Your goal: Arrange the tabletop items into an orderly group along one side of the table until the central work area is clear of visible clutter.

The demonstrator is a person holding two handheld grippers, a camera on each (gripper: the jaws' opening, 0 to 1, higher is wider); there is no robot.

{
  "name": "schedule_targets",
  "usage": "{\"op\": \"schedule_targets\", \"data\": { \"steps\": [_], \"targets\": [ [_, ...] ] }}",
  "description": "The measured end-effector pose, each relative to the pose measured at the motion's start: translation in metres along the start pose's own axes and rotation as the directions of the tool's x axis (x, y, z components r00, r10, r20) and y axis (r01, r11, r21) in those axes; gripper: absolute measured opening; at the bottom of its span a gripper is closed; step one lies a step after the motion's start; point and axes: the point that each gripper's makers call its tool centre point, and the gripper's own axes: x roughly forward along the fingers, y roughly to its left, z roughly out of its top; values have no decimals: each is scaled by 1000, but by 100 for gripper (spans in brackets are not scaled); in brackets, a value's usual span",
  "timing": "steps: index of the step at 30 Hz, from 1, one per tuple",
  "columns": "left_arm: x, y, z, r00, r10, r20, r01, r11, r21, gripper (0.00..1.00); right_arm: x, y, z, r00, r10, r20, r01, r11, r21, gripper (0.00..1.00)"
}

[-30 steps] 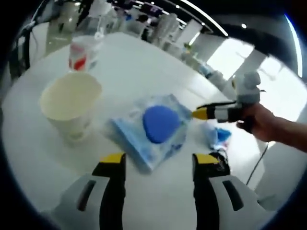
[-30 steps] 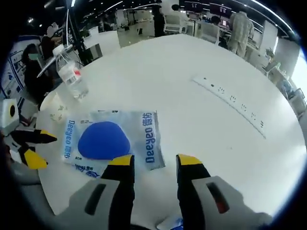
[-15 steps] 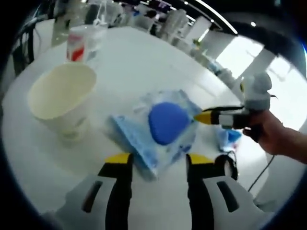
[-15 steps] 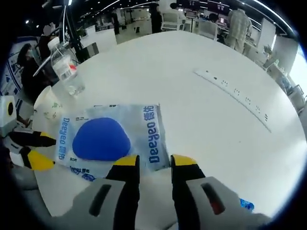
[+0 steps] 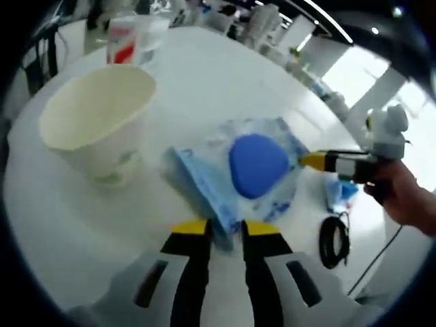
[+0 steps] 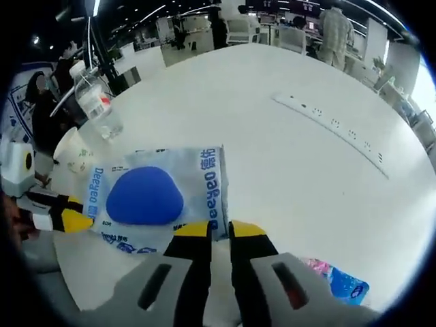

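Observation:
A clear packet with blue print and a round blue pad inside [image 5: 255, 163] lies flat on the white table [image 5: 204, 82]. My left gripper [image 5: 226, 229] is shut on the packet's near corner. The right gripper [image 5: 311, 161], held by a hand, pinches the packet's far edge. In the right gripper view the same packet [image 6: 146, 197] lies just ahead, and my right gripper [image 6: 219, 230] is shut on its near edge by the printed strip. The left gripper [image 6: 68, 212] holds the packet's opposite side there.
A cream paper cup [image 5: 95, 122] stands left of the packet, a water bottle [image 5: 129, 34] beyond it. A coiled black cable [image 5: 334, 238] and a small blue sachet [image 5: 340, 194] lie near the table edge. A white power strip [image 6: 334, 129] runs across the far table.
Both grippers have moved in onto the packet and their jaws have narrowed from open to shut on its opposite edges. The packet has stayed flat on the table.

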Motion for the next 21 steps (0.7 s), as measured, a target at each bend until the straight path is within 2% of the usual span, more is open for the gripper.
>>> {"op": "schedule_targets", "data": {
  "steps": [4,7,12,15,21],
  "targets": [
    [1,-1,-2,1000,16,-9,-16,1000,0,4,-2,7,2,999,34,19,-34,999,10,1],
    [-2,-6,2,1000,13,8,-13,1000,6,1,-4,7,0,999,28,15,-28,1000,-12,1],
    [-2,-5,9,1000,5,20,-5,1000,14,0,-14,3,-6,999,31,32,-32,999,17,1],
    [-5,-11,16,999,-20,30,19,999,41,0,-24,-2,-4,998,22,65,-26,998,60,1],
    [-4,-25,28,998,-57,36,54,996,69,0,-43,-12,-4,996,0,92,-6,997,71,0]
  ]
}}
